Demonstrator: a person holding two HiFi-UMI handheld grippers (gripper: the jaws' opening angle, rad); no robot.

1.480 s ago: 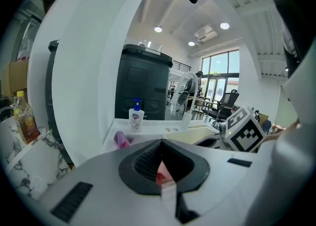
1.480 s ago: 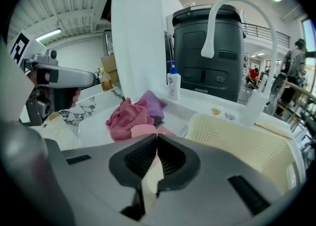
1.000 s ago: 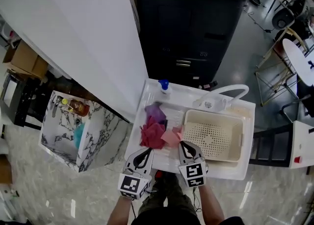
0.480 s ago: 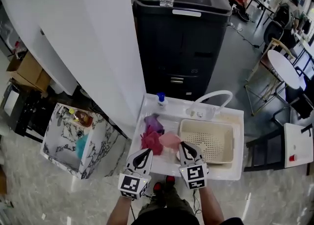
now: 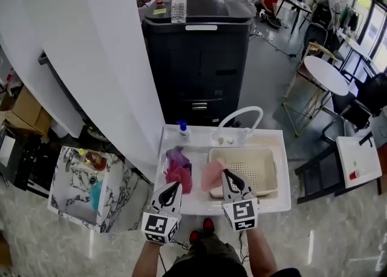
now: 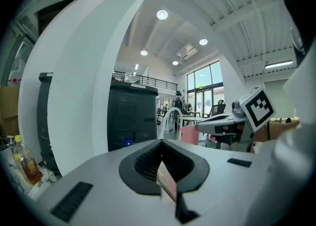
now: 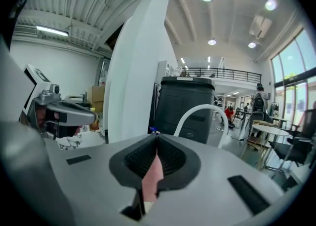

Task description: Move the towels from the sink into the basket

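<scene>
Left hand-held gripper [image 5: 172,186] and right hand-held gripper [image 5: 227,175] stand clamped.

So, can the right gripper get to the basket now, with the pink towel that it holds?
Probably yes. The right gripper is shut on the pink towel, and the basket lies just to its right in the head view, open on top. Nothing seems to stand between them.

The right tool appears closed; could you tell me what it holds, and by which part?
The right tool is shut on the light pink towel, pinching it by one edge; the rest hangs below the jaws.
</scene>
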